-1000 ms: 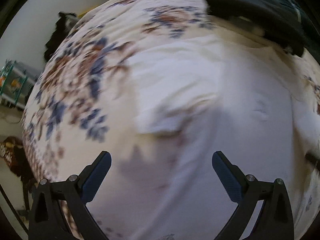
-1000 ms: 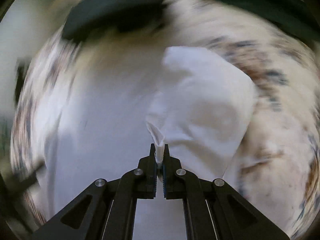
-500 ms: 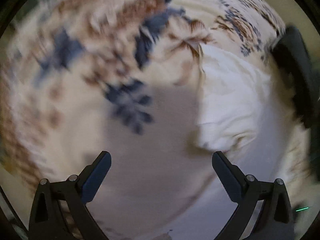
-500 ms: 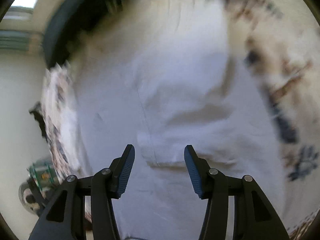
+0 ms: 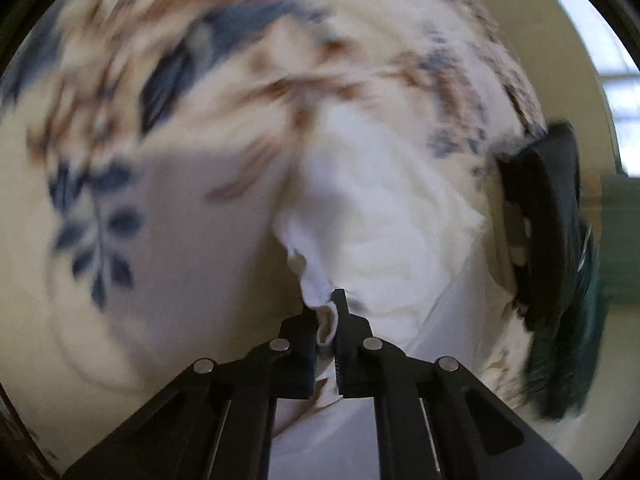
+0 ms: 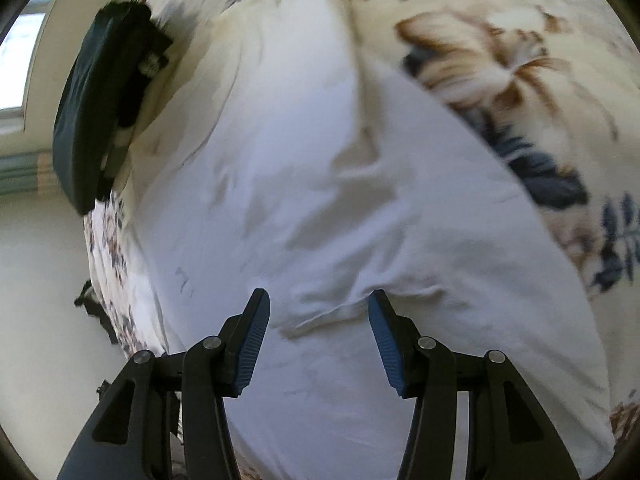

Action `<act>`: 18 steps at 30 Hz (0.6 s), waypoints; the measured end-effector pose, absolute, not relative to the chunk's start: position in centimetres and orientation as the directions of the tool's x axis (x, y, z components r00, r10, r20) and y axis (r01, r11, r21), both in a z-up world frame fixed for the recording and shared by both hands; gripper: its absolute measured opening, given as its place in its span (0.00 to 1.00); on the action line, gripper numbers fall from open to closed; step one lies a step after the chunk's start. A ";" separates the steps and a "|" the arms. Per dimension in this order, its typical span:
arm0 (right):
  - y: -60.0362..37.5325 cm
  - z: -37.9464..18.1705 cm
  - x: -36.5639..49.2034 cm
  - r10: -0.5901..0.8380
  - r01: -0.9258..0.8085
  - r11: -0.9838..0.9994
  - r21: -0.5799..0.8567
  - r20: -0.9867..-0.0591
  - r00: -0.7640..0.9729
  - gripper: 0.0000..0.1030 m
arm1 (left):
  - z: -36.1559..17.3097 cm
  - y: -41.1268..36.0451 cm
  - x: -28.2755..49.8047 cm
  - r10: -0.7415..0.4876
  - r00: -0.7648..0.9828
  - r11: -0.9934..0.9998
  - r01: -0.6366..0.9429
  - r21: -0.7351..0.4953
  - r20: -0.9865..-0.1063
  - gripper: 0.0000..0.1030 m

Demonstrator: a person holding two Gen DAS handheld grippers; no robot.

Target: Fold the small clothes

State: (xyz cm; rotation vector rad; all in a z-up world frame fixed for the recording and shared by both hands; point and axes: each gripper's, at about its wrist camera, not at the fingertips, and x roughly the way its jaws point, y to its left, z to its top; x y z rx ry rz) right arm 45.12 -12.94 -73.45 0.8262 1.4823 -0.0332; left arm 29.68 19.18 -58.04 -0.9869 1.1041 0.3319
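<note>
A white garment point(image 6: 320, 184) lies spread on a floral bedspread point(image 6: 520, 60). In the left wrist view my left gripper point(image 5: 326, 320) is shut on a bunched edge of the white garment point(image 5: 380, 220) and lifts it off the bedspread point(image 5: 160, 160). In the right wrist view my right gripper point(image 6: 318, 316) is open and empty, its blue pads point(image 6: 256, 332) just above a creased fold of the garment.
A dark folded garment point(image 6: 96, 112) lies at the bed's far edge, also in the left wrist view point(image 5: 552, 248). A window point(image 5: 608, 60) and pale wall stand behind. The floor point(image 6: 40, 300) lies beyond the bed's left edge.
My left gripper has shut on the garment's edge; it was open before. My right gripper let go of the cloth a second ago and stays open over the garment.
</note>
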 end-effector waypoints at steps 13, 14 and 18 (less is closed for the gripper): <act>-18.0 -71.6 43.1 0.392 0.553 0.725 0.411 -0.906 0.159 0.52 | -55.4 -5.5 31.9 -0.277 0.283 0.957 0.169 -0.237 -0.918 0.05; -18.5 -71.5 42.9 0.388 0.557 0.726 0.403 -0.909 0.152 0.52 | -56.0 -6.5 31.0 -0.254 0.262 0.959 0.194 -0.207 -0.931 0.09; -19.3 -71.0 42.8 0.381 0.556 0.734 0.390 -0.914 0.138 0.52 | -56.1 -6.9 28.7 -0.182 0.244 0.972 0.193 -0.137 -0.953 0.19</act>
